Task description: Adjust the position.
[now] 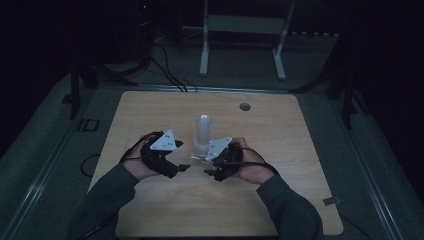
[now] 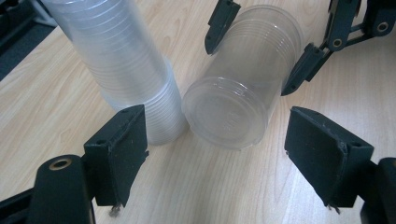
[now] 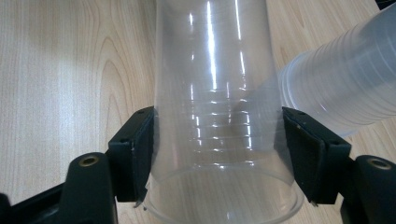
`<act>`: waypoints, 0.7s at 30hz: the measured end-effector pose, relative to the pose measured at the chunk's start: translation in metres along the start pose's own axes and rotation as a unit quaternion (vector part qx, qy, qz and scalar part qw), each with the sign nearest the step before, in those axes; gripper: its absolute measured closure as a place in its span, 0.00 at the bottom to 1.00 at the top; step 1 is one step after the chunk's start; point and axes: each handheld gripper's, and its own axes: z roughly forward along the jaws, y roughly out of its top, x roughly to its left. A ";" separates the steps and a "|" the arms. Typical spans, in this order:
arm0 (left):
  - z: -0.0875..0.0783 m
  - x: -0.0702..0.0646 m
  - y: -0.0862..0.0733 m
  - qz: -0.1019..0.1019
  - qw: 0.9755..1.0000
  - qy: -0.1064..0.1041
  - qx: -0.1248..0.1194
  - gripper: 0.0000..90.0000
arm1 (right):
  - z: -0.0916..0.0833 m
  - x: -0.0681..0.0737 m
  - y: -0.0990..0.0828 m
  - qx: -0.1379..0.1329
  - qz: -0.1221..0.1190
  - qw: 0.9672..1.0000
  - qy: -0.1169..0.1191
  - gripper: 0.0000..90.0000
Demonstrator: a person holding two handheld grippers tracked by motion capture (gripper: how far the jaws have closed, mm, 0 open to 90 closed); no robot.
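While the single clear plastic cup (image 3: 224,116) is held on its side between the jaws of the right hand-held gripper (image 3: 219,154), near its rim end, a stack of nested cups (image 2: 126,70) is seen standing upside down on the worktop (image 1: 150,215) just beside it. Contact of both jaw pads with the cup wall appears made; the cup is spanned at wide opening. The left hand-held gripper (image 2: 215,154) is spread wide and empty, aimed at the cup's closed base, which lies between its jaws without being touched.

Handling, as judged: thin-walled, very light, slick, easily crushed or ovalled under squeeze. The rolled rim and base ring should be stiffer than mid-wall, so grip is best taken there, with light force only. Slip along the taper toward the narrow end is likely if pulled. The stack looks top-heavy and could be toppled by a nudge from either gripper. Whether the cup's lower side rests on the worktop cannot be told.
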 end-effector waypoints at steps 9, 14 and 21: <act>0.004 -0.006 0.003 0.020 0.999 0.015 0.024 0.24 | 0.004 0.000 0.001 0.018 -0.004 1.000 0.008 0.35; 0.005 -0.007 0.003 0.027 0.999 0.015 0.030 0.24 | 0.005 0.000 0.001 0.024 -0.005 1.000 0.009 0.35; 0.006 -0.007 0.006 0.039 0.998 0.015 0.046 0.24 | 0.007 0.001 0.001 0.034 -0.012 0.999 0.011 0.35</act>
